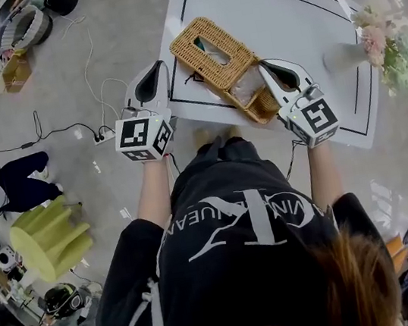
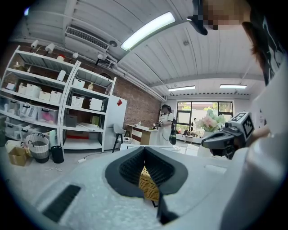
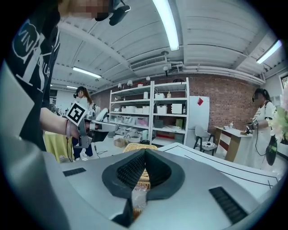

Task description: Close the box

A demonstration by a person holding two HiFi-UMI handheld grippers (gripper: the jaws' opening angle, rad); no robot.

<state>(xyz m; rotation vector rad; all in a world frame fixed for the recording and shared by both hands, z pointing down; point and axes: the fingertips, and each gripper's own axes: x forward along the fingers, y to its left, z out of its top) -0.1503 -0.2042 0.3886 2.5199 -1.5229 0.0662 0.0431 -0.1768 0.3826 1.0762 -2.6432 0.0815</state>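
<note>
Right gripper jaws being held pressed together, tip just beside open end of box; left gripper jaws likewise pressed together, being held near box's left corner. Box lying on white table near front edge: tan woven wicker, rectangular, oval slot in lid, crinkled clear plastic being exposed. Flowers well apart at right

Black T-shirt; white left gripper, right gripper

we find the box on the table between the left gripper and the right gripper; flowers stand farther right.
</note>
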